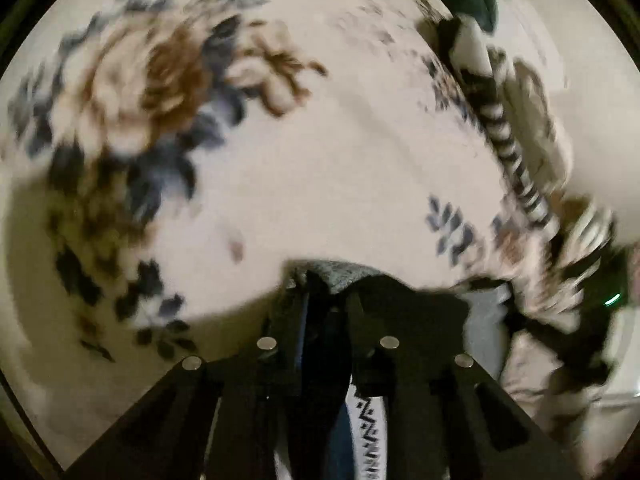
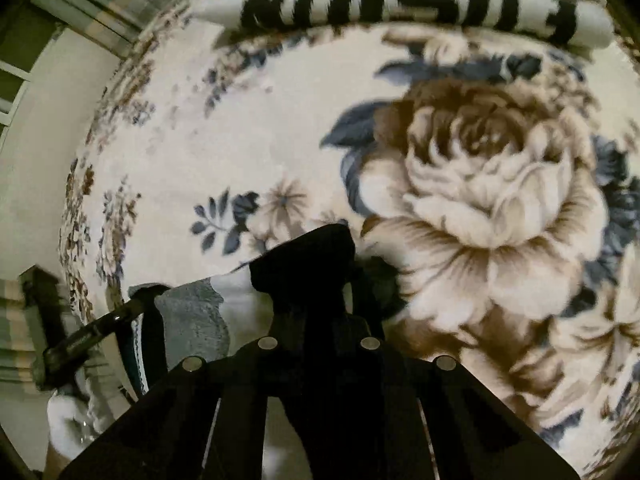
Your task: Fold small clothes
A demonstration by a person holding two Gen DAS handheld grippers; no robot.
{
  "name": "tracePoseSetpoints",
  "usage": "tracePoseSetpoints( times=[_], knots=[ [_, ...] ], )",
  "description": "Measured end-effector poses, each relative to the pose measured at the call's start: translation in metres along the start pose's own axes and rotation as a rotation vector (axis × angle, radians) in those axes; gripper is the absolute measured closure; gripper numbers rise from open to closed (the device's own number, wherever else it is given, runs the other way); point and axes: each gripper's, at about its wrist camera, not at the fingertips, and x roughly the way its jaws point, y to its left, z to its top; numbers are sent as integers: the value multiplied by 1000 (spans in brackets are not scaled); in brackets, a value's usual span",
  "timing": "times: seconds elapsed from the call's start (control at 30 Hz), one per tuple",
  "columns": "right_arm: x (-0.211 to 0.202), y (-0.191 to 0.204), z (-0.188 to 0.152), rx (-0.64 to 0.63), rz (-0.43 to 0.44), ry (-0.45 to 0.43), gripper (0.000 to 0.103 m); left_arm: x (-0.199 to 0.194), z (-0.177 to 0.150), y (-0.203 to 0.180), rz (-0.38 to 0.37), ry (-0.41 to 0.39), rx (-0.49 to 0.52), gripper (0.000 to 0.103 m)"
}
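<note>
Pinching a grey cloth (image 2: 192,316) edge in both tongs, left (image 1: 320,280) and right (image 2: 316,248) clamped together on it, cloth stretching sideways between them over the blanket (image 2: 260,140).

Left gripper (image 1: 326,280): matte black two-finger body, flat angular plates fanning out from the base, four round silver screw heads across the front. A thin blue strip runs down the inner edge of one finger (image 1: 304,320). Right gripper (image 2: 308,256): same black build, same four silver screws, narrow light slits between the plates. The left gripper also shows in the right view as a glossy black bar (image 2: 86,338). A white glove (image 2: 70,420) is below it.
</note>
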Motion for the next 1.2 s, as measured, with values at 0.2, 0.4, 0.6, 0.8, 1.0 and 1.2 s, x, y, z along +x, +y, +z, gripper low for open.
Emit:
tracePoseSetpoints(
  times=[0.2, 0.4, 0.6, 0.8, 1.0, 1.2],
  knots=[
    [-11, -8, -2, 2, 67, 43, 50, -57, -9, -5, -20, -81, 38, 32],
    [-11, -29, -19, 44, 86, 73, 29, -32, 0, -39, 64, -31, 306, 31],
    [-5, -49, -31, 107, 80, 87, 29, 35, -11, -59, 2, 148, 525, 39],
    [-5, -65, -32, 140, 75, 80, 29, 20, -2, -16, -343, 212, 173, 71],
    [-11, -64, -30, 153, 86, 74, 29, 7, -5, 26, -284, 128, -42, 38],
    [-10, -60, -32, 88, 139, 103, 15, -34, -52, 54, -239, -28, -208, 28]
  ],
)
